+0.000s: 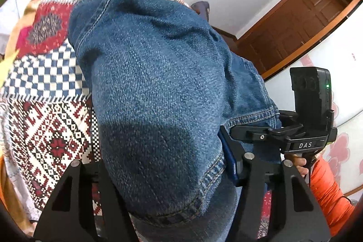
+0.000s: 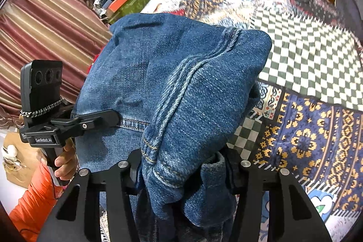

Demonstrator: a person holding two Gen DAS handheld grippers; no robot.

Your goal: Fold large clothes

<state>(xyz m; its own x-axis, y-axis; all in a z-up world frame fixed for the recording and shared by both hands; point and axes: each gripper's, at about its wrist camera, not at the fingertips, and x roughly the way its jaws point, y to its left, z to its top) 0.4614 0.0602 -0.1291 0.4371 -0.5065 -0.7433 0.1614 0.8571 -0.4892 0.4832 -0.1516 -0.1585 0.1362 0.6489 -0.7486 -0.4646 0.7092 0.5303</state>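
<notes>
A: How far along was the folding judged to be?

B: About midway. The patchwork bedspread (image 2: 306, 56) was spread beneath, and the denim garment (image 1: 154, 87) was held up over it in a doubled bundle, not laid flat. At least one fold seemed made, since layers were seen hanging over one another; smoothing and setting down were judged still to be done.

A: And how was it held?

B: It was carried from both sides. The left gripper (image 1: 172, 192) was closed on a thick hem of the denim, its fingers kept apart only by the cloth. The right gripper (image 2: 181, 174) was likewise clamped on a bunched seam edge. Neither set of fingertips was visible past the fabric.
</notes>
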